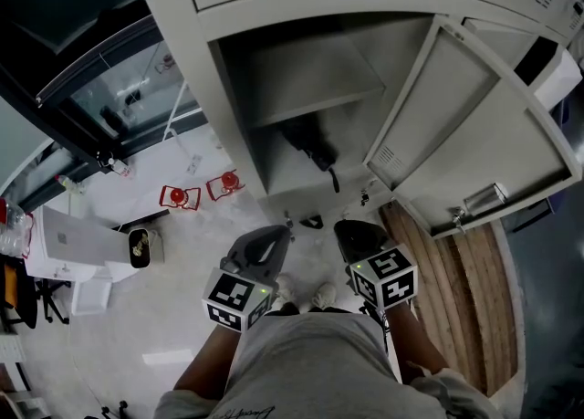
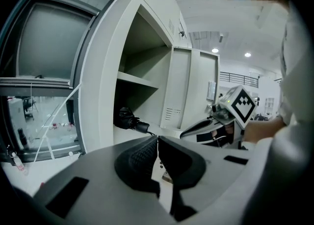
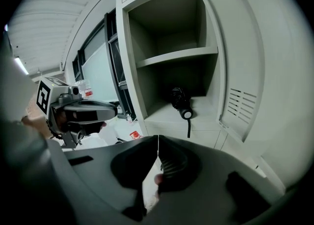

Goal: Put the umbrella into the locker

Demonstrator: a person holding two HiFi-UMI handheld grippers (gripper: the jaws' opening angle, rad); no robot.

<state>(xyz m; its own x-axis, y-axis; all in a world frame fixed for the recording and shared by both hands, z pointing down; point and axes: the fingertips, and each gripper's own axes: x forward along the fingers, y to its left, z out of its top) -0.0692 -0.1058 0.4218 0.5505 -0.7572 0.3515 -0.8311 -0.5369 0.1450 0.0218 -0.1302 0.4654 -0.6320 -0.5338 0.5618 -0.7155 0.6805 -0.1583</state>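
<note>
No brand or lettering can be read anywhere. The only printed marks are the black-and-white square patterns on the cube of the left gripper (image 1: 274, 236) and the cube of the right gripper (image 1: 349, 230).

The locker (image 1: 228, 70) is pale grey painted sheet metal with one flat shelf (image 1: 310, 98) across its open compartment. The door (image 1: 474, 125) stands swung out to the right. It has a metal latch on its edge and a block of louvred slots near its lower corner.

The umbrella (image 1: 313, 151) is folded, black, with bunched fabric. It lies on the bottom of the compartment under the shelf, butt end toward the opening, and its thin strap hangs over the front lip.

The left gripper view shows its fingers (image 2: 138, 162) pressed together at the tips, dark ribbed pads in a smooth grey shell, with nothing between them. The right gripper view shows its fingers (image 3: 172, 167) likewise closed on nothing. Both grippers hang in front of the locker, apart from the umbrella.

Only the head view shows the speckled white floor (image 1: 173, 317), the two small red objects (image 1: 180, 196) on it and the strip of wooden boards (image 1: 456, 308) at the right. Only the right gripper view shows the umbrella's round end cap.
</note>
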